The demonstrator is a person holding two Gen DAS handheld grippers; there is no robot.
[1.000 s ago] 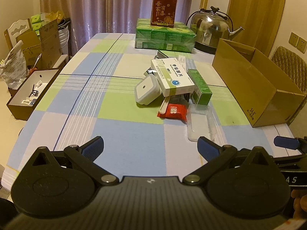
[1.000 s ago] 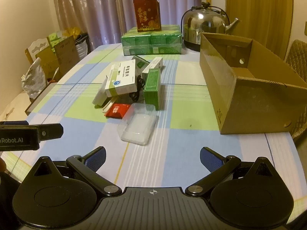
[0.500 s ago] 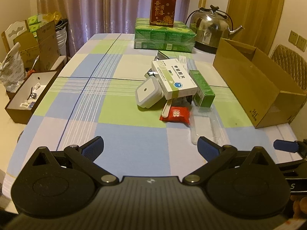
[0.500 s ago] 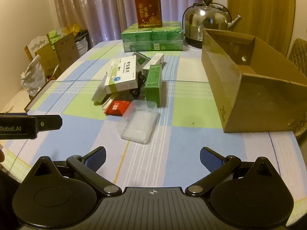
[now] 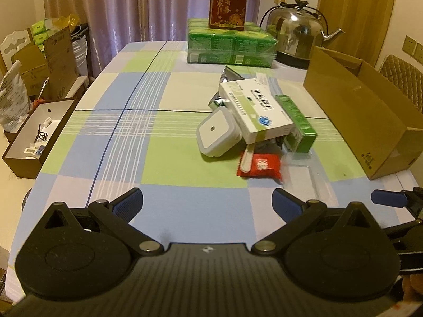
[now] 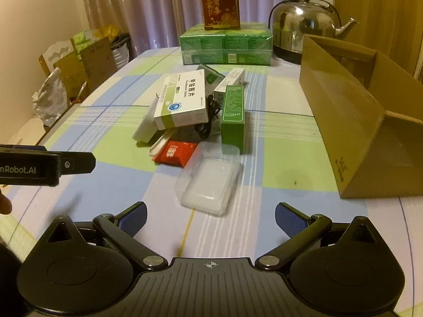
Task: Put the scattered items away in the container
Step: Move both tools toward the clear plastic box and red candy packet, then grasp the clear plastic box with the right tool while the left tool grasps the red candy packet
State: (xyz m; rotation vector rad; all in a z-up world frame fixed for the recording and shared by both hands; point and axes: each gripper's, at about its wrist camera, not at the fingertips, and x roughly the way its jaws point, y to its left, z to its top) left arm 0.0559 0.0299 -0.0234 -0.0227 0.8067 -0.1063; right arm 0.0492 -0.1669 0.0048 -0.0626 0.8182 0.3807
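A heap of small items lies mid-table: a white and green medicine box [image 5: 255, 111] [image 6: 183, 99], a long green box [image 5: 296, 121] [image 6: 232, 113], a white square case [image 5: 216, 134], a red packet [image 5: 260, 167] [image 6: 175, 154] and a clear plastic case [image 6: 210, 182] [image 5: 301, 179] nearest me. An open cardboard box [image 5: 357, 116] [image 6: 351, 113] stands at the right. My left gripper [image 5: 207, 204] hovers open over the near table. My right gripper [image 6: 210, 218] is open too, just short of the clear case, holding nothing.
A green multipack [image 5: 231, 45] with a dark red carton [image 5: 228, 4] on top and a steel kettle [image 5: 297, 34] stand at the far end. Off the table's left edge are a brown tray [image 5: 34, 137], bags and cartons. A black cable [image 6: 208, 121] lies among the heap.
Both grippers have moved forward toward the heap, which now looks larger and nearer. Both stay open; nothing was picked up.
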